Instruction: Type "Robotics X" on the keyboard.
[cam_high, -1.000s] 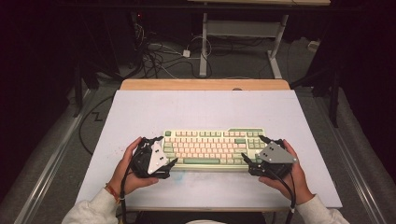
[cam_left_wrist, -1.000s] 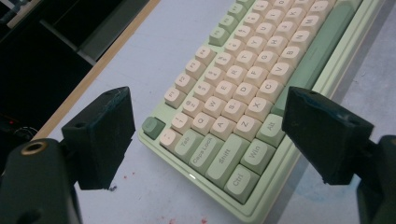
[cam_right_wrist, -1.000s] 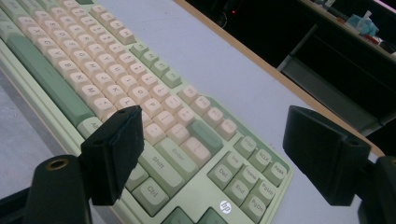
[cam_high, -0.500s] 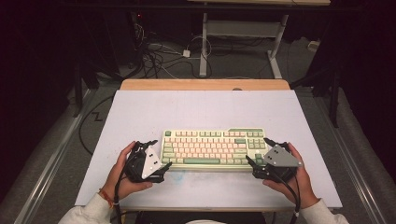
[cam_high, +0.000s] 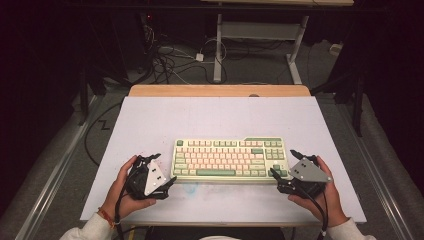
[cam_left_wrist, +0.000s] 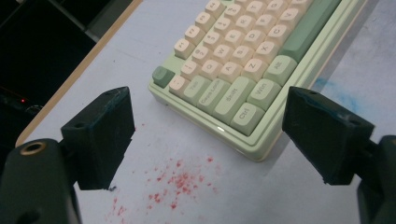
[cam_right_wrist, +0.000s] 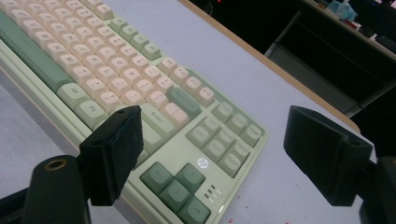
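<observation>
A pale green keyboard (cam_high: 230, 157) with cream and green keys lies flat on the white table cover (cam_high: 215, 115), near its front middle. My left gripper (cam_high: 169, 181) is held just off the keyboard's near left corner, open, with nothing between its fingers. In the left gripper view the gripper (cam_left_wrist: 212, 135) is spread wide, and the keyboard (cam_left_wrist: 243, 70) has its Ctrl corner between the jaws. My right gripper (cam_high: 276, 176) is at the near right corner, open too. In the right gripper view the gripper (cam_right_wrist: 219, 156) frames the arrow keys of the keyboard (cam_right_wrist: 140, 84).
Red specks (cam_left_wrist: 177, 179) and a faint blue smear (cam_left_wrist: 336, 93) mark the cover near the keyboard's left end. A wooden table edge (cam_high: 220, 90) runs along the far side. Cables (cam_high: 170, 60) and desk legs (cam_high: 218, 50) sit on the floor beyond.
Both grippers have drawn back a little from the keyboard's ends, outward and toward the person. The keyboard has stayed put.
</observation>
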